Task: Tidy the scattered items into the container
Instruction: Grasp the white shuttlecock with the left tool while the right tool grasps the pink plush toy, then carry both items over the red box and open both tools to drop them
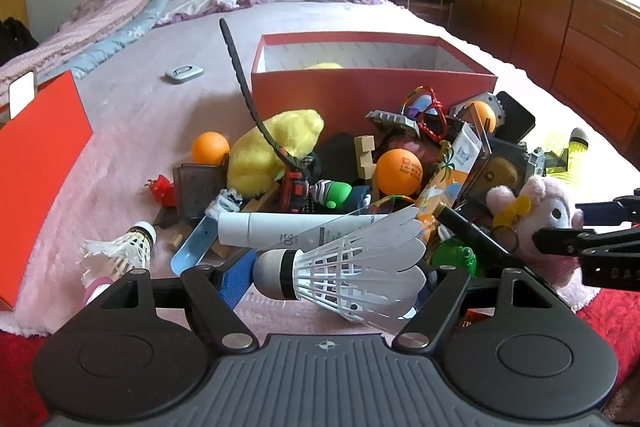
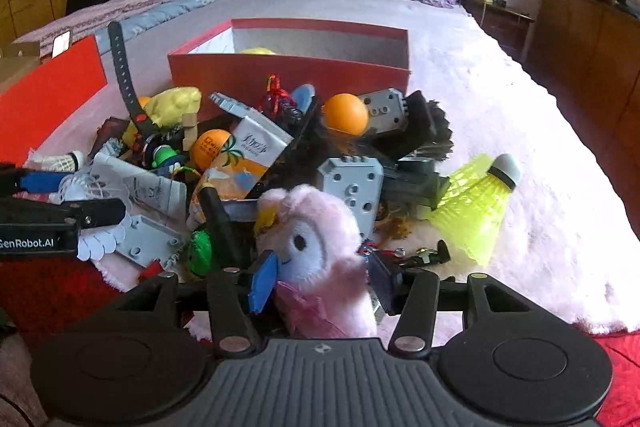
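Note:
A red open box (image 1: 360, 83) stands on the bed behind a heap of small items. A white shuttlecock (image 1: 352, 267) lies crosswise in my left gripper (image 1: 332, 283), cork against the left blue pad and skirt against the right one; the gripper is shut on it. In the right wrist view this gripper (image 2: 76, 197) comes in from the left edge. My right gripper (image 2: 320, 279) is open around a pink plush toy (image 2: 316, 239) that rests on the heap's near edge; its pads flank the toy closely. From the left wrist view, the right gripper (image 1: 576, 223) straddles that pink plush toy (image 1: 552, 211).
The heap holds orange balls (image 1: 400, 171), a yellow plush (image 1: 276, 143), a white tube (image 1: 280, 227), grey blocks (image 2: 352, 187) and a black strap (image 1: 244, 83). A yellow-green shuttlecock (image 2: 476, 199) lies right, another white one (image 1: 128, 247) left. A red lid (image 1: 36, 155) lies far left.

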The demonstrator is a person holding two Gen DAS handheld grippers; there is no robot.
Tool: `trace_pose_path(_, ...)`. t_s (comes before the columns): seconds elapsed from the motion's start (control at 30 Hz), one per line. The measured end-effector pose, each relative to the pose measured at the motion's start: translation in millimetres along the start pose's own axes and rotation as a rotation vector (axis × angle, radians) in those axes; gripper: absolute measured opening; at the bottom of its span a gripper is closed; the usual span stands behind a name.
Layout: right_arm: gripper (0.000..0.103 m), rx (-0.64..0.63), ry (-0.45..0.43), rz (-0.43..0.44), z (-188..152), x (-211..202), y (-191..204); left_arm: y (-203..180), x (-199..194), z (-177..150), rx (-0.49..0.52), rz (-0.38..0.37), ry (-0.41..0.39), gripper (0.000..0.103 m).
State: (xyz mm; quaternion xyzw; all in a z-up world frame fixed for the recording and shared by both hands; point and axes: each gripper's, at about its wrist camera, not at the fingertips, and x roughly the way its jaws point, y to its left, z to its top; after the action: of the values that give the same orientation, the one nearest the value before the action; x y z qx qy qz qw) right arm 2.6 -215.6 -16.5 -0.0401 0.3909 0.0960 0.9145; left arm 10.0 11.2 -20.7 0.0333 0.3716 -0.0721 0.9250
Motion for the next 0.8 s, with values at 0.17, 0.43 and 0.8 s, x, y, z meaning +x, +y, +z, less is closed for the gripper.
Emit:
trace_pose_path(0.17, 0.054, 0.002, 0.02, 0.019, 2, 8, 4, -4, -1, 0, 0.016, -0.002, -0.002, 0.076)
trace_pose_path(0.43, 0.043, -0.013, 0.015, 0.029, -2, 8, 8, -9, -12, 2, 0.055, -0.011, -0.033, 0.075)
trace_pose_path(0.8, 0.043, 0.004, -0.082, 0.051, 17, -38, -4, -25, -35, 25, 0.125, -0.062, -0.106, 0.075)
